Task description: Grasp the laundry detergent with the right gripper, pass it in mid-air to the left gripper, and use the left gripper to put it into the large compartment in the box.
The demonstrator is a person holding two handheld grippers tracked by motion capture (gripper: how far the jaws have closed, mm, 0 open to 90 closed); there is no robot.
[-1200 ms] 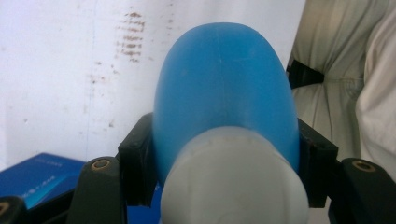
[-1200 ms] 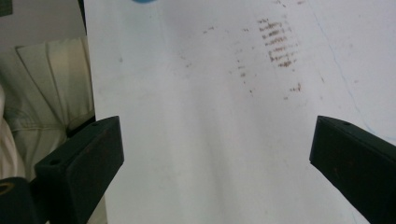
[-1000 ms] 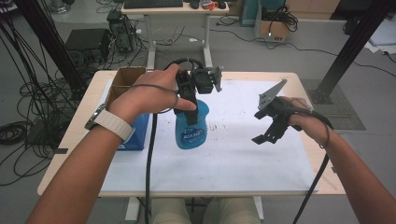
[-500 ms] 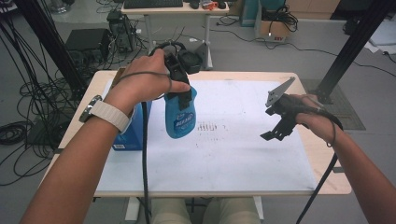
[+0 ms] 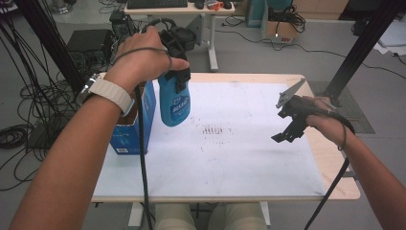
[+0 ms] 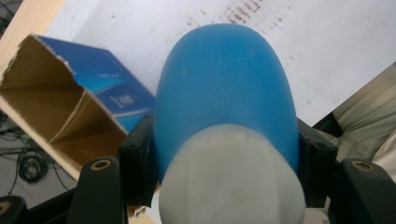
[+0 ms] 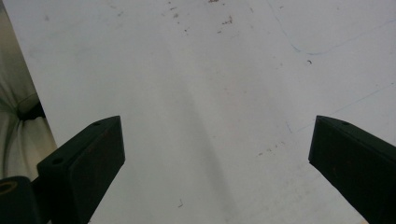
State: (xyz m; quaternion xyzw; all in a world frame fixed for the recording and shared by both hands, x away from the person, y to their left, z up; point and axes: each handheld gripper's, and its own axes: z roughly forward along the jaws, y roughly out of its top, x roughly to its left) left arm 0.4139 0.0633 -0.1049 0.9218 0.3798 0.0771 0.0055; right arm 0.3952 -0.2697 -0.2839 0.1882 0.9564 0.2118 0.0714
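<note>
A blue bottle with a white label hangs in the air above the left part of the table, held near its top by my left gripper. In the left gripper view the blue bottle with its pale neck sits clamped between the two black jaws of my left gripper. An open blue cardboard box stands just left of the bottle. My right gripper hovers open over the right side of the white sheet. Its jaws stand wide apart over bare sheet in the right gripper view.
The box shows its open brown inside below the bottle. Brown smudges mark the sheet's middle. Bare wooden table edge runs along the right. Cables and equipment lie on the floor at the left, and a desk stands behind.
My left gripper has lifted the bottle off the table and carried it back and left, toward the box. The right gripper has drifted slightly right, still open.
</note>
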